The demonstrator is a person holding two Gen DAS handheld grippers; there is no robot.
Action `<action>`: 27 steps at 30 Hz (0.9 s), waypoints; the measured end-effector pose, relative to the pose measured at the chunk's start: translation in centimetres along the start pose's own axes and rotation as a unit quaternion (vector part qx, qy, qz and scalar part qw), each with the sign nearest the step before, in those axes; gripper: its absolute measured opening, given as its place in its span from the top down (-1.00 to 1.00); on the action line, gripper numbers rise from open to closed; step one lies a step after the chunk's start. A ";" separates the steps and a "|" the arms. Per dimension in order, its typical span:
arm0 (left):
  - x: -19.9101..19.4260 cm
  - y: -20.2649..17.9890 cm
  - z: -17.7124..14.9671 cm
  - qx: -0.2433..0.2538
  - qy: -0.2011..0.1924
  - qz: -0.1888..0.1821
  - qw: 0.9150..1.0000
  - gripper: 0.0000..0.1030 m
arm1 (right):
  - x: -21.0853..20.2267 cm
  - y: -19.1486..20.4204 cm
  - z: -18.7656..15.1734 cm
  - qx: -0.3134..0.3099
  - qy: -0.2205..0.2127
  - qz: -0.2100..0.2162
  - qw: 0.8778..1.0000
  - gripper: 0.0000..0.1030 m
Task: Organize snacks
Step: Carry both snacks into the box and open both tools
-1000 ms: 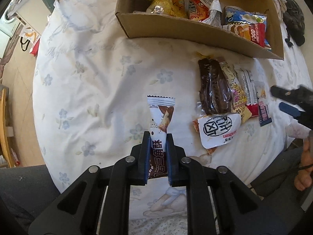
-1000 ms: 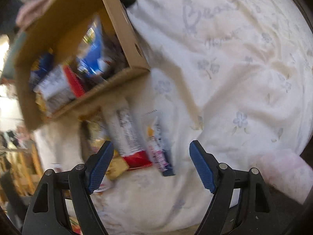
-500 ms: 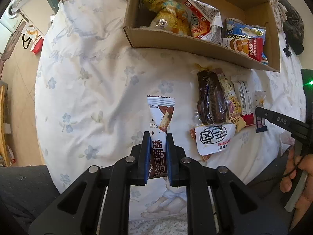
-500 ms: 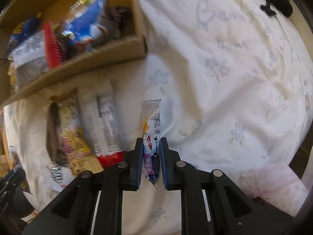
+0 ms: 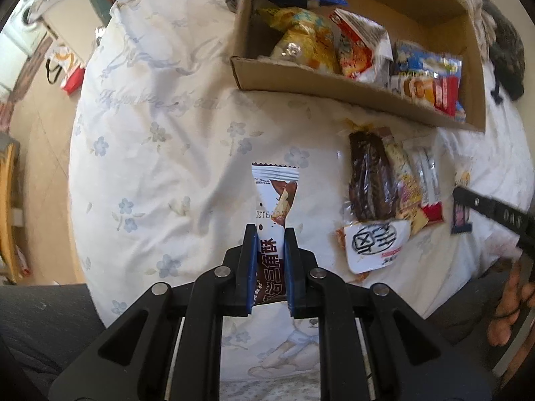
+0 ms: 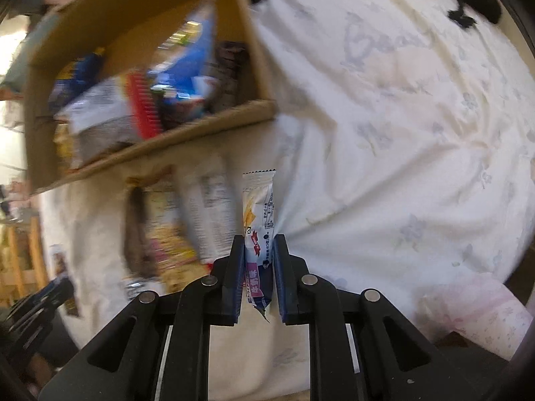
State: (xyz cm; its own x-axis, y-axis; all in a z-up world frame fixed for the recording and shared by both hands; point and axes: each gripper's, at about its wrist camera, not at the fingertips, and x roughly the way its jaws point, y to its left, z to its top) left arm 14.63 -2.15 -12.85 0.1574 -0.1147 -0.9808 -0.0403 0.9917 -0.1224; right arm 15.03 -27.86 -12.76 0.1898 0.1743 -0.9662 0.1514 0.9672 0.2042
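My left gripper (image 5: 270, 234) is shut on a brown-and-white snack packet (image 5: 274, 197) and holds it above the floral bedsheet. My right gripper (image 6: 258, 240) is shut on a thin white, blue and purple snack bar (image 6: 259, 207), lifted off the sheet. The cardboard box (image 5: 334, 90) with several snack bags stands beyond, and shows in the right wrist view (image 6: 167, 140) at upper left. A small pile of loose snacks (image 5: 384, 183) lies in front of the box, right of my left gripper; it shows blurred in the right wrist view (image 6: 174, 217).
The bed's edge drops to the floor (image 5: 43, 153) at the left. A dark garment (image 5: 505, 50) lies at the far right of the bed. A pink cloth (image 6: 474, 314) lies at lower right in the right wrist view.
My right gripper went from open over the pile to shut on the thin snack bar and has lifted it. My left gripper kept hold of its packet and moved nearer the box.
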 end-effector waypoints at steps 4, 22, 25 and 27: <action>-1.1 0.6 0.5 -0.012 -0.027 0.000 1.000 0.78 | -1.9 0.4 -0.7 -0.007 -0.027 -0.019 0.999 0.67; -1.3 2.6 0.3 -0.047 -0.042 0.016 0.998 0.77 | -2.2 -9.1 1.2 0.141 -0.038 -0.024 0.989 0.67; -1.8 2.5 0.3 -0.047 -0.050 0.011 0.998 0.77 | -4.6 -8.7 0.5 0.143 -0.089 0.023 0.985 0.67; -2.4 2.2 0.5 -0.042 -0.060 0.011 0.997 0.77 | -6.2 -7.9 0.2 0.127 -0.122 0.053 0.983 0.67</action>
State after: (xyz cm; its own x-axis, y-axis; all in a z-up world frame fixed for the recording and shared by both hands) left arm 14.61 0.29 -10.73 0.2730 -0.0794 -0.9587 -0.1267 0.9849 -0.1176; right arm 12.84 -36.65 -8.40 0.4395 0.1928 -0.8773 0.3502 0.8626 0.3650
